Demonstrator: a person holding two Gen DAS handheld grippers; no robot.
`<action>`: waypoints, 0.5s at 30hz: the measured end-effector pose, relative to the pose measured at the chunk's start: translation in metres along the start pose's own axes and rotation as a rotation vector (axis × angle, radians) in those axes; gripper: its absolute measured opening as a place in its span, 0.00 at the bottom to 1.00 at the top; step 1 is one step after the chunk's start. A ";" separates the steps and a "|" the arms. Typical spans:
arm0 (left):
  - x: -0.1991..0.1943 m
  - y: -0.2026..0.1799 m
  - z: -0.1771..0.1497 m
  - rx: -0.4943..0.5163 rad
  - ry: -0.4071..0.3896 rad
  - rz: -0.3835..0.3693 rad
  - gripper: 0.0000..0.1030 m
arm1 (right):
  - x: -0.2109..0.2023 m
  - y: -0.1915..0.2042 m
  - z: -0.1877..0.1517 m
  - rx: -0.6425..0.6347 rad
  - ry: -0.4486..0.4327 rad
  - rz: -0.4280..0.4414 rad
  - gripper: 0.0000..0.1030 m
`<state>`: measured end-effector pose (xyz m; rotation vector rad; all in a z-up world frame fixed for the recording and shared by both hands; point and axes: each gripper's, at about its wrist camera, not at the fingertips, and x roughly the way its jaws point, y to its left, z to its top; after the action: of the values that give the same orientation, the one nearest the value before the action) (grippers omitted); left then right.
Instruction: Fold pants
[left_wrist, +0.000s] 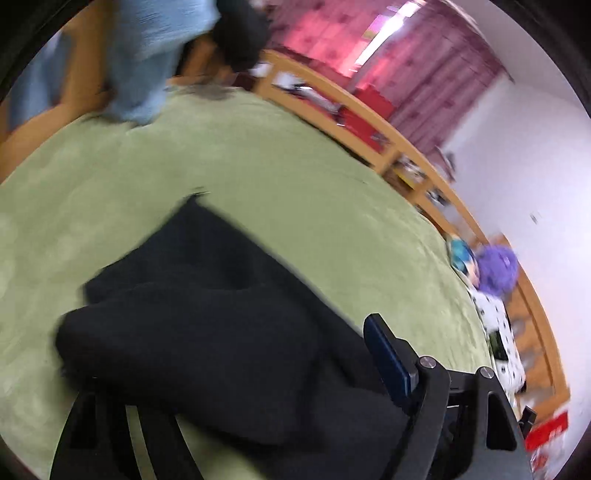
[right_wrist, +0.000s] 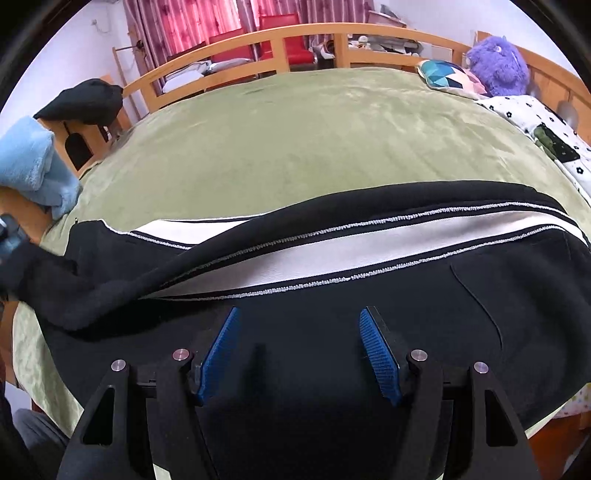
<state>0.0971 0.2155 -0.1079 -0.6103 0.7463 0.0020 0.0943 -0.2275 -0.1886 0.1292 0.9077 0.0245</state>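
Observation:
Black pants (right_wrist: 369, 295) with a white side stripe lie across the near part of a green bed cover (right_wrist: 295, 140). My right gripper (right_wrist: 299, 350) is open and empty, its blue pads just above the black cloth. In the left wrist view a bunched black leg end (left_wrist: 207, 317) drapes over my left gripper (left_wrist: 258, 369). Only its right blue pad (left_wrist: 388, 354) shows; the left finger is under the cloth. In the right wrist view the left gripper (right_wrist: 11, 236) appears at the far left edge, at the leg end.
A wooden bed rail (right_wrist: 280, 40) runs along the far side. A blue towel (right_wrist: 33, 162) and a black garment (right_wrist: 85, 99) sit at the left. A purple plush toy (right_wrist: 498, 62), a patterned pillow (right_wrist: 447, 74) and a dotted blanket (right_wrist: 535, 122) are at the right.

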 end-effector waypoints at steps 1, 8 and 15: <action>-0.002 0.011 -0.001 -0.012 0.000 0.028 0.77 | 0.001 0.000 0.000 0.003 -0.001 -0.003 0.65; 0.015 0.081 0.007 -0.144 0.085 0.046 0.49 | 0.010 0.003 0.001 0.005 0.020 -0.033 0.65; -0.006 0.045 0.036 -0.032 0.016 -0.051 0.49 | 0.013 -0.002 0.004 0.030 0.031 -0.059 0.65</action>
<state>0.1058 0.2728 -0.1073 -0.6600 0.7466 -0.0381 0.1057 -0.2286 -0.1970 0.1302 0.9429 -0.0426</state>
